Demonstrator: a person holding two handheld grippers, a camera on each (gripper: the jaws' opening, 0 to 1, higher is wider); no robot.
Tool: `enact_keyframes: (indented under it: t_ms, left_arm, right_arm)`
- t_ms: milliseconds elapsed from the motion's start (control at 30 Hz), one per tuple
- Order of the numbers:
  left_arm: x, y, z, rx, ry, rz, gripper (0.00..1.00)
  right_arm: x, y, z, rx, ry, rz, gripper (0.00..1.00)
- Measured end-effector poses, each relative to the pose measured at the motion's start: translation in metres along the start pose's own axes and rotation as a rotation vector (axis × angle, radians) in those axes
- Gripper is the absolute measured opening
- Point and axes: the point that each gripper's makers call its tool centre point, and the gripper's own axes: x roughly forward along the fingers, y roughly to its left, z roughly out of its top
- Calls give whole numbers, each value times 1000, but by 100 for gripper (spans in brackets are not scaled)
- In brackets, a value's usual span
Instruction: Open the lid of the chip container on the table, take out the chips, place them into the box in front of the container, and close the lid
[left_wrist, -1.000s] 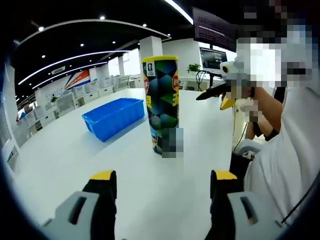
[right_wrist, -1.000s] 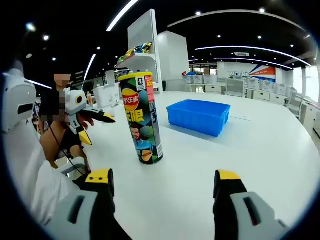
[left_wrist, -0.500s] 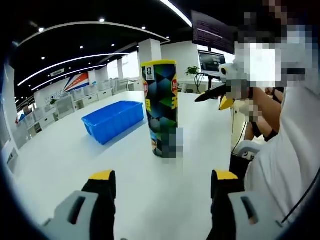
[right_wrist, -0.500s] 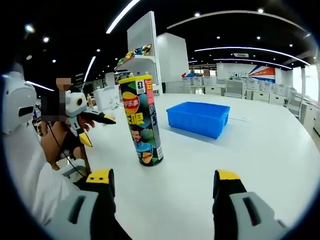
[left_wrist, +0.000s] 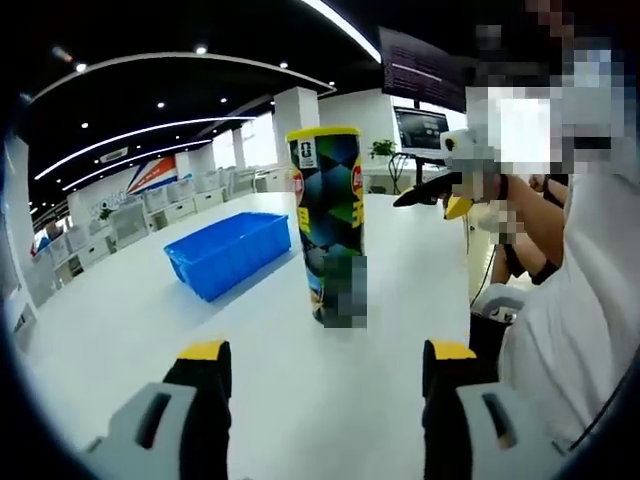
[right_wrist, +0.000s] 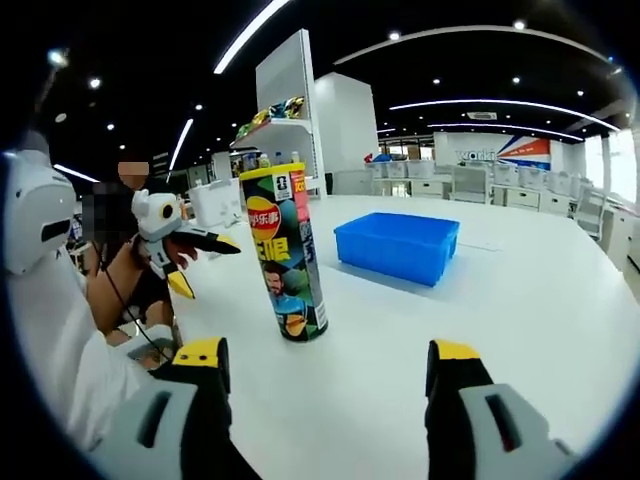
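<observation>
A tall chip container with a yellow lid stands upright on the white table; in the right gripper view the same chip container shows a yellow rim and a printed label. A blue box lies beyond it, and the blue box sits to the container's right in the right gripper view. My left gripper is open, short of the container, nothing between its jaws. My right gripper is open too, also short of the container.
A person in a white sleeve stands at the table's edge holding another gripper; that other gripper appears at the left of the right gripper view. White shelving and desks line the background.
Both views have shifted slightly; the container sits a little lower in each picture. Both grippers stay open and hold nothing.
</observation>
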Motion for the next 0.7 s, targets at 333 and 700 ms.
enact_keyframes:
  t_ms: [333, 700]
  left_arm:
    - [22, -8, 25, 83, -137, -101, 80]
    - [52, -13, 44, 63, -213, -256, 81]
  right_arm:
    - [-1, 4, 7, -21, -29, 11, 77]
    - [2, 7, 7, -20, -25, 28, 77]
